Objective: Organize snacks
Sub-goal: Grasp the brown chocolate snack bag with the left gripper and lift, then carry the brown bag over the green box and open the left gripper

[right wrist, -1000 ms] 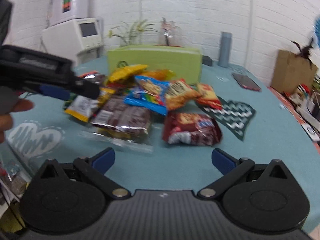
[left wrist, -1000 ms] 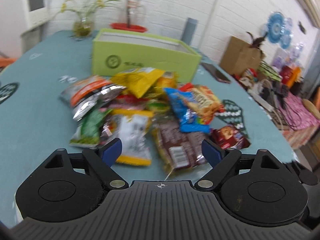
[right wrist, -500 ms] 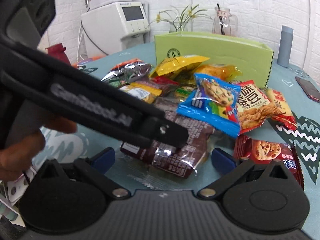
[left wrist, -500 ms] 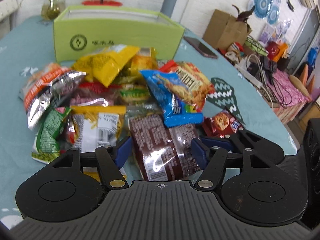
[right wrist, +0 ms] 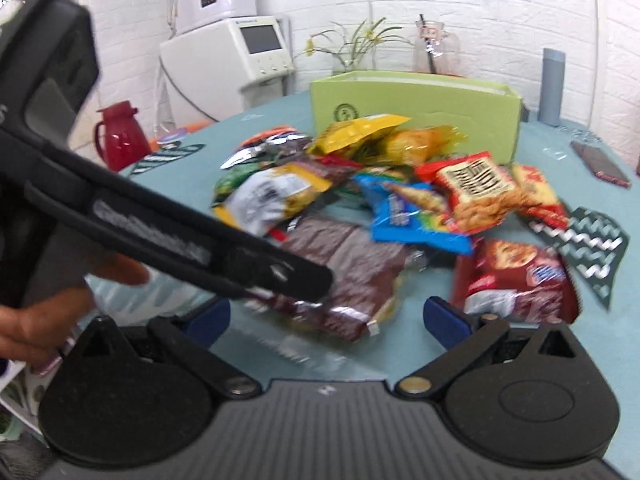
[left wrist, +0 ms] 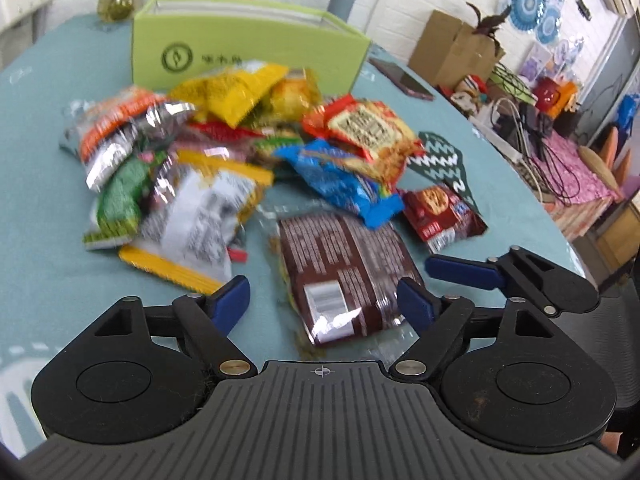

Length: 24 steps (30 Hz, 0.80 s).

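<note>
The left gripper [left wrist: 324,300] has its blue-tipped fingers [left wrist: 230,298] spread on either side of the near end of a brown snack packet [left wrist: 344,272], and the pads do not press on it; the jaws have just been opening again after narrowing. In the right wrist view this same gripper crosses from the left as a long black bar, its tip over the brown packet, with a person's hand [right wrist: 44,312] gripping it at the left edge.

The right gripper [right wrist: 326,320] also has its fingers [right wrist: 446,320] spread wide, with nothing pinched; the brown packet's near end lies just ahead of the gap. In the left wrist view one of its blue fingers reaches in from the right, just beside the left gripper.

The brown packet lies flat on the teal table [left wrist: 36,208], at the near edge of a loose heap of snacks. Touching its far end is a blue cookie packet [left wrist: 344,184], and to the right a red cookie packet [right wrist: 520,280] lies by itself. Left of the brown packet is a yellow-and-white packet [left wrist: 200,216] with a green one [left wrist: 120,200] beside it. Farther back are an orange-red cracker bag [left wrist: 368,132] and a yellow bag [left wrist: 236,92].

Behind the heap stands an open light-green box [left wrist: 248,48], near the yellow bag. A phone [left wrist: 404,80] lies on the table to its right.
</note>
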Tool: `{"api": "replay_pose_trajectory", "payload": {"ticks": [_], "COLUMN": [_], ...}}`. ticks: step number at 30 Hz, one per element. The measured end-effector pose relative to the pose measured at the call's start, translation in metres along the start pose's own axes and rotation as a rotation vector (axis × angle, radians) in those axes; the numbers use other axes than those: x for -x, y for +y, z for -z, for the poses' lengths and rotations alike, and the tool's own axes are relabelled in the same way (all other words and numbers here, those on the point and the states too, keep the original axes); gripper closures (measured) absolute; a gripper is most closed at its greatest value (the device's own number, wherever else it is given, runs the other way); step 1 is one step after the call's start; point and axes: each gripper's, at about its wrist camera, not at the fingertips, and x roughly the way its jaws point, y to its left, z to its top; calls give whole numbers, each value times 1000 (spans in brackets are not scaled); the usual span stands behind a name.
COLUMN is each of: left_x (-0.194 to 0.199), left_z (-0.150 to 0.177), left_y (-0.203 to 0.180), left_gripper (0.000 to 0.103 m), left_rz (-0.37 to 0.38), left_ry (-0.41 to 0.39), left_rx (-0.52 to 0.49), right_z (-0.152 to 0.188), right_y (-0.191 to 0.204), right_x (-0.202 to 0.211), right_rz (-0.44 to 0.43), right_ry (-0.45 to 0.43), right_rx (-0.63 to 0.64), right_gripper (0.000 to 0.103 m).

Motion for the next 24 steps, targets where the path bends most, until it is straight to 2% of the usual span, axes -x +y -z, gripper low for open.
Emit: {"api": "replay_pose_trajectory", "payload": {"ticks": [2, 4, 6, 7, 9, 12, 15, 19, 24], "left_x": [-3, -4, -2, 2, 15, 37, 49, 54, 45], "left_z": [6, 8, 10, 12, 18, 27, 23, -17, -111], "left_y": [-3, -9, -12, -14, -15, -15, -16, -14, 7], "left_gripper": [42, 54, 62, 65, 66, 66, 66, 66, 66], "left_rz": [5, -9, -10, -21, -12, 24, 14, -12, -21], "left_ry": [-16, -28, -26, -29, -38, -43, -68, -146, -253], "left_rx": [0, -21, -20, -26, -31, -22, -39, -78, -100], "right_z": [1, 3, 4, 4, 7, 7, -3, -46, -134], "right_y": [5, 7, 16, 19, 20, 25, 31, 23, -8], "right_x": [-6, -17, -12, -5, 12, 31, 34, 20, -22], "right_rz": [20, 32, 46, 50, 28, -8, 3, 22, 42], "right_ry": [-13, -6, -15, -16, -38, -58, -78, -127, -207], "right_rx": [19, 6, 27, 30, 4, -37, -21, 25, 118], "right_gripper": [1, 2, 17, 20, 25, 25, 25, 24, 23]}}
